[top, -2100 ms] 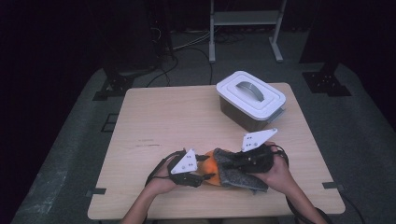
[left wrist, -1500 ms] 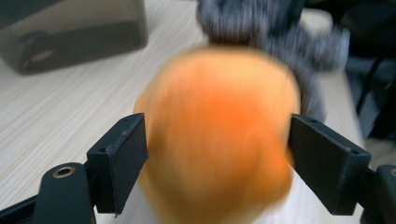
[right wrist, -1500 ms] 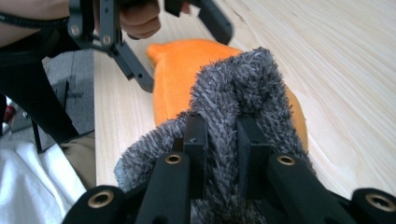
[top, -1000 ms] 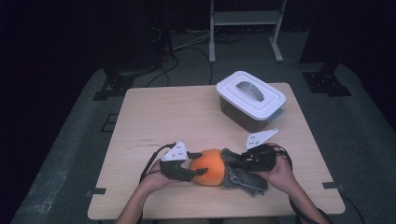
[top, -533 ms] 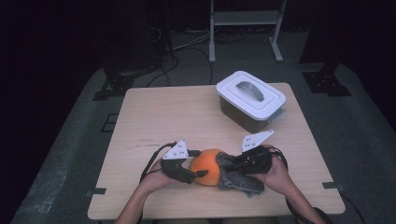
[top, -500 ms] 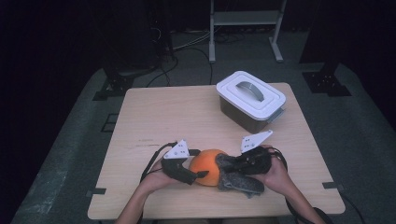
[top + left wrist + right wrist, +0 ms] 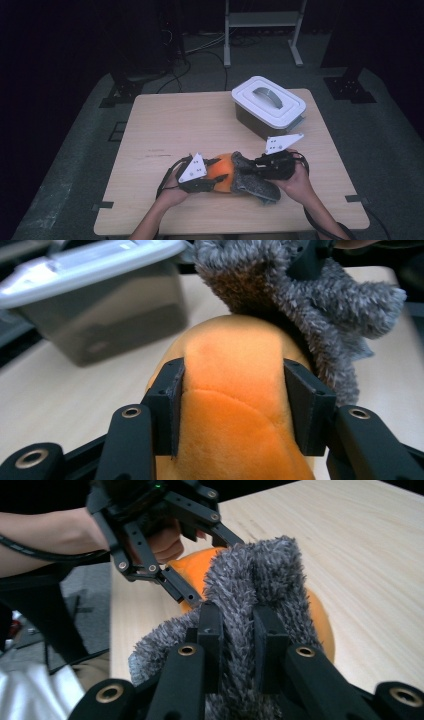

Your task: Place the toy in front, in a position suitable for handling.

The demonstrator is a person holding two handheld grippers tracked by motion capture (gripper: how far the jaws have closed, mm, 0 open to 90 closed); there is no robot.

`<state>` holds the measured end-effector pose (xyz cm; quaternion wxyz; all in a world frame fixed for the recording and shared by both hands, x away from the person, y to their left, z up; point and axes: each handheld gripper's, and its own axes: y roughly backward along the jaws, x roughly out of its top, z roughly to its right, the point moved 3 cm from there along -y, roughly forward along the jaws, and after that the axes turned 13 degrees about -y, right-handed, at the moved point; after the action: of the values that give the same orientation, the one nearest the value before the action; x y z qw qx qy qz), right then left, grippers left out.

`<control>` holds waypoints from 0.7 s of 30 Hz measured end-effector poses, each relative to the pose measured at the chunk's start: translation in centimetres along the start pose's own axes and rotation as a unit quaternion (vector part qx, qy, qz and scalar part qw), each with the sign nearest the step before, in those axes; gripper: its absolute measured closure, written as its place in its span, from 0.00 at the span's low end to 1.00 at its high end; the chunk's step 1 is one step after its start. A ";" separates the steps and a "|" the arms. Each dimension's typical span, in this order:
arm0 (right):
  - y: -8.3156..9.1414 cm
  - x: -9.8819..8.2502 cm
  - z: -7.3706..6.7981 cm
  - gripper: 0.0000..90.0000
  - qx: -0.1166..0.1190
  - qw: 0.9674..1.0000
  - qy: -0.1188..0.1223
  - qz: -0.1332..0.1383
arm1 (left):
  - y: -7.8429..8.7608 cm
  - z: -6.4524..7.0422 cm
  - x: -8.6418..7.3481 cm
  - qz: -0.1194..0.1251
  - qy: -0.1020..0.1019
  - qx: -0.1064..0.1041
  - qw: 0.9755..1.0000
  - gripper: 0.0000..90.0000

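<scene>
A round orange plush lies near the table's front edge, partly wrapped in a grey fuzzy cover. My left gripper comes in from the left. Its jaws have just been closing and now press on both sides of the orange plush. My right gripper comes from the right and is shut on a fold of the grey fuzzy cover, which bunches up between its pads. In the left gripper view the grey cover hangs over the far end of the plush.
A dark storage box with a white handled lid stands at the back right of the wooden table. The left half and the back of the tabletop are bare. Dark floor, cables and stand legs surround the table.
The left gripper has slid a little right and closed onto the orange plush. More orange shows than two seconds ago, when the grippers sat closer together. The right gripper kept its hold on the grey cover.
</scene>
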<state>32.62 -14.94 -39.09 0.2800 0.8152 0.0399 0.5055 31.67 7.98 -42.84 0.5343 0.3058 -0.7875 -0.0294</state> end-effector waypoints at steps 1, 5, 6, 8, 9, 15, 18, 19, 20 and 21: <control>-0.2 -0.1 0.3 0.85 -0.005 1.000 -0.004 -0.004 | -0.1 -0.1 -0.3 -0.003 0.005 0.000 1.000 0.53; -1.8 -2.2 2.8 0.84 -0.016 0.997 -0.048 -0.055 | 0.0 -0.4 -1.8 -0.023 0.027 -0.034 0.999 0.48; -2.1 -2.8 3.5 0.85 0.003 0.996 -0.066 -0.058 | 0.1 -0.3 -2.0 -0.026 0.023 -0.039 0.999 0.46; -1.8 -2.7 3.8 0.85 -0.005 0.996 -0.070 -0.062 | 0.5 -0.4 -2.2 -0.029 0.032 -0.054 0.998 0.42; -1.8 -2.7 3.8 0.85 -0.005 0.996 -0.070 -0.062 | 0.6 -0.4 -2.3 -0.030 0.030 -0.057 0.997 0.42; -1.5 -1.9 2.7 0.84 -0.017 0.998 -0.046 -0.037 | 0.9 -0.2 -2.4 -0.031 0.029 -0.083 0.996 0.38; -2.3 -1.9 2.0 0.84 -0.016 0.998 -0.032 -0.048 | 1.1 -0.4 -2.0 -0.025 0.054 -0.104 0.993 0.31; -2.5 -2.1 1.9 0.84 -0.016 0.998 -0.025 -0.054 | 1.2 -0.5 -1.8 -0.021 0.065 -0.104 0.992 0.28; -2.7 -2.2 1.7 0.84 -0.012 0.998 -0.020 -0.058 | 1.4 -0.8 -1.6 -0.015 0.075 -0.103 0.992 0.24; -2.8 -2.3 1.4 0.84 -0.007 0.998 -0.015 -0.063 | 1.5 -1.0 -1.5 -0.010 0.081 -0.097 0.992 0.21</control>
<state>33.32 -13.99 -42.84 0.3175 0.8167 0.0829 0.4747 32.23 10.20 -43.08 0.6229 0.2619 -0.7321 -0.0861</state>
